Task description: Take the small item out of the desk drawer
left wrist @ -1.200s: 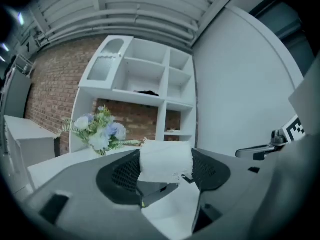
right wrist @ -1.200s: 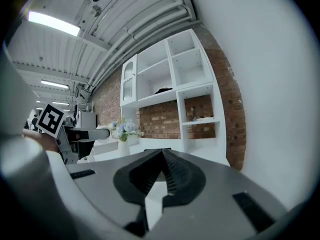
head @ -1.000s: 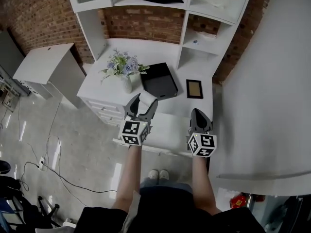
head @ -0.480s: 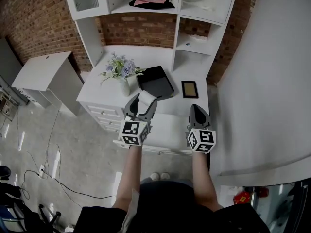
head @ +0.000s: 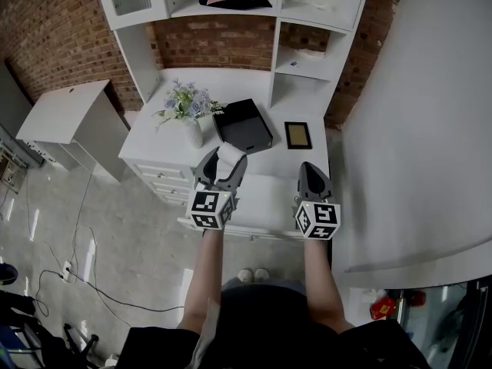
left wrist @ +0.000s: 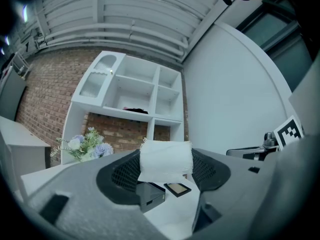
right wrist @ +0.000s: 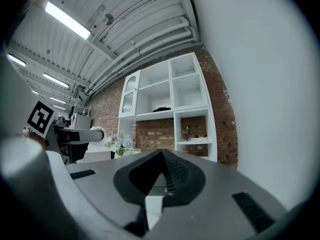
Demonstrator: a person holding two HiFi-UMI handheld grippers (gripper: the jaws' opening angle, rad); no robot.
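As the desk (head: pixel 238 83) recedes slightly in the head view, the left gripper (head: pixel 228 161) stays clamped on the small white item (left wrist: pixel 165 160) above the drawer (head: pixel 265 206) and the right gripper (head: pixel 310 169) stays closed and empty, so extraction appears essentially complete.

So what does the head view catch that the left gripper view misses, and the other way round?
Only the head view shows the floor with its cables, the person's forearms and shoes. Only the left gripper view shows the ceiling beams overhead. Both show the small white bundle clamped in the left gripper, plus the flowers, the black tray, the small frame and the white shelving.
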